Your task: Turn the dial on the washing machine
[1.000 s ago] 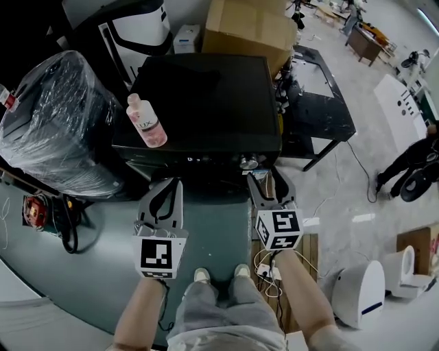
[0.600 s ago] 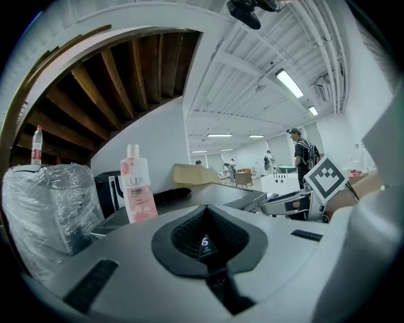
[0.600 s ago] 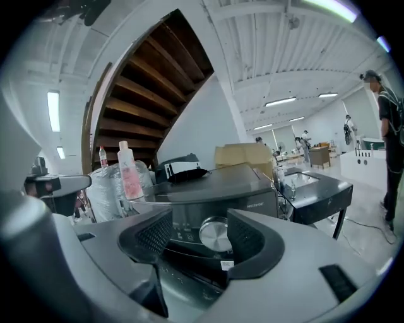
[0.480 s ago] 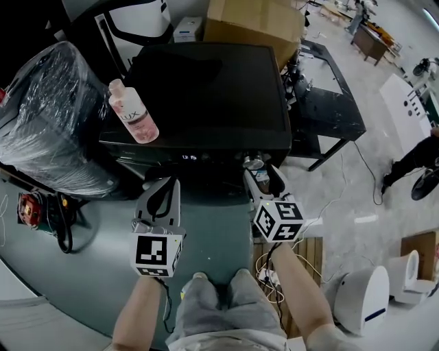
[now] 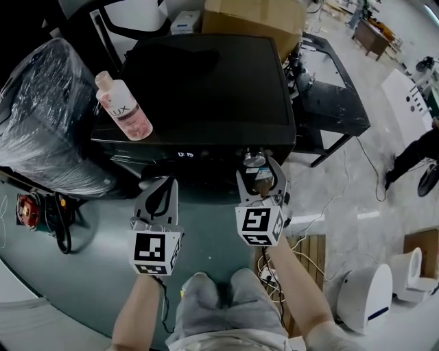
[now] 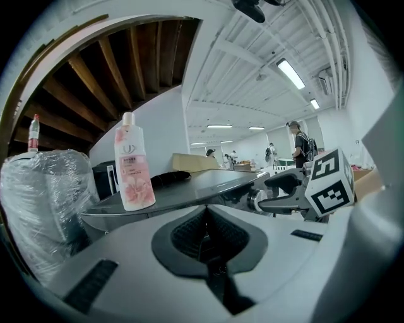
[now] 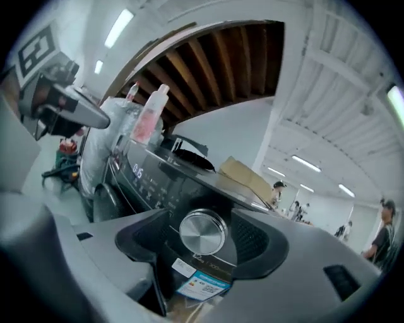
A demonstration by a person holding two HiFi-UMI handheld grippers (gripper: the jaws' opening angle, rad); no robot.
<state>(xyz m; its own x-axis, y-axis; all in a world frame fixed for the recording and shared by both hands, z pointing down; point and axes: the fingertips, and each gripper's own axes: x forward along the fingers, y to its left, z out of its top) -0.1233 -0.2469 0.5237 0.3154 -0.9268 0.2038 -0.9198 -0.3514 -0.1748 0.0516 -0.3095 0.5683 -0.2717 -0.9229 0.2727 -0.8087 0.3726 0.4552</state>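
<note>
The black washing machine (image 5: 206, 75) fills the upper middle of the head view, with a silver dial (image 5: 253, 160) on its front panel at the right. My right gripper (image 5: 259, 175) reaches up to that dial. In the right gripper view the dial (image 7: 202, 231) sits between the two jaws with a thin gap on each side; the jaws are opening and the pads do not press on it. My left gripper (image 5: 162, 185) hovers below the panel's left part, shut and empty (image 6: 206, 217). A lit display (image 5: 185, 154) glows left of the dial.
A pink bottle (image 5: 125, 108) stands on the machine's left top corner. A plastic-wrapped appliance (image 5: 41, 116) stands at the left, a cardboard box (image 5: 247, 15) behind, and a black table (image 5: 329, 89) to the right. Cables (image 5: 269, 274) lie on the floor by my feet.
My right gripper has rolled at the dial, its marker cube swinging left, and its jaws have spread wider round the dial. The left gripper has hardly moved.
</note>
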